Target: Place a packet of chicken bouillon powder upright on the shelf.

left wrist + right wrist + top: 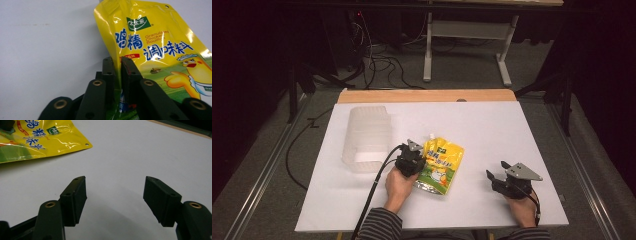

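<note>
White sheeting covers the table (492, 130), with a strip of bare wood along its far edge and dark floor and cables beyond. Toward the left edge lies a translucent plastic container (367, 137), on its side as far as the high view lets me judge, its open mouth facing the near edge. Near the middle of the table, a little toward the near edge, lies the yellow seasoning pouch (155, 45), flat, with its spout pointing toward the far edge. The left gripper (117, 67) has its jaws pinched tight on the pouch's left side seam, so the grasping step looks done. The right gripper (115, 192) rests toward the near right corner, well apart from the pouch, jaws spread wide with nothing between them. The next move probably calls for lifting the pouch cleanly off the sheeting and carrying it leftward toward the container's mouth without letting the slick film slip.
</note>
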Available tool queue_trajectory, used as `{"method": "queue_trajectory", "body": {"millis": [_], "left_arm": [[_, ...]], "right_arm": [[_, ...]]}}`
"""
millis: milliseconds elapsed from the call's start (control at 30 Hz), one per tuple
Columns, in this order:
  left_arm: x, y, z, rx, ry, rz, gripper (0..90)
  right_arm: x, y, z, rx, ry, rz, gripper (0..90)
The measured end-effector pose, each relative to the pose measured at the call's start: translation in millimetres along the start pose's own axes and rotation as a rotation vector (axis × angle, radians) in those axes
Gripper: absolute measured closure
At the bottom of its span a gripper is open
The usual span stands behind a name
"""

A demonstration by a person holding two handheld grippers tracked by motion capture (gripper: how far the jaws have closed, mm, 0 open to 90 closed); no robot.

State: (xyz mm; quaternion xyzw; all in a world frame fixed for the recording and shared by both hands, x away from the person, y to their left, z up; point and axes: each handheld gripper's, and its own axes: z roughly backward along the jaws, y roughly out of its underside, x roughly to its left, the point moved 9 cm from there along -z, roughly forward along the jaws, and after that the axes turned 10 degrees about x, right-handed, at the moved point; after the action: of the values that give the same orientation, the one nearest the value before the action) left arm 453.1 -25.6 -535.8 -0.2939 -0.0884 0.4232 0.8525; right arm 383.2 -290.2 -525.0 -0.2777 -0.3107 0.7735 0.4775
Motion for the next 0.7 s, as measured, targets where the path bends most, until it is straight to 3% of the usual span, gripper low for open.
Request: {"method": "queue_trajectory", "body": {"millis": [33, 67, 100, 133, 367, 700], "left_arm": [[0.0, 0.0, 0.0, 0.000, 0.000, 0.000, 83.9], [-7.6, -5.0, -2.7, -0.059, 0.017, 0.068, 84.5], [-7.6, -5.0, -2.7, -0.059, 0.017, 0.068, 84.8], [-1.5, 0.2, 0.5, -0.001, -0.004, -0.014, 85.2], [-4.5, 0.5, 5.8, -0.008, 0.003, -0.030, 86.6], [-13.3, -7.1, 42.0, -0.115, 0.039, -0.055, 86.6]], "right_arm": [[0.0, 0.0, 0.0, 0.000, 0.000, 0.000, 35.6], [-0.1, 0.0, 0.1, -0.001, 0.000, 0.001, 35.6], [-0.1, 0.0, 0.1, -0.001, 0.000, 0.001, 35.6], [-0.1, -0.1, 0.3, -0.003, 0.000, -0.001, 35.5], [-0.3, -0.3, 0.3, -0.005, -0.003, -0.005, 35.4], [-0.2, -0.2, 0.5, -0.004, -0.004, -0.008, 35.4]]}}
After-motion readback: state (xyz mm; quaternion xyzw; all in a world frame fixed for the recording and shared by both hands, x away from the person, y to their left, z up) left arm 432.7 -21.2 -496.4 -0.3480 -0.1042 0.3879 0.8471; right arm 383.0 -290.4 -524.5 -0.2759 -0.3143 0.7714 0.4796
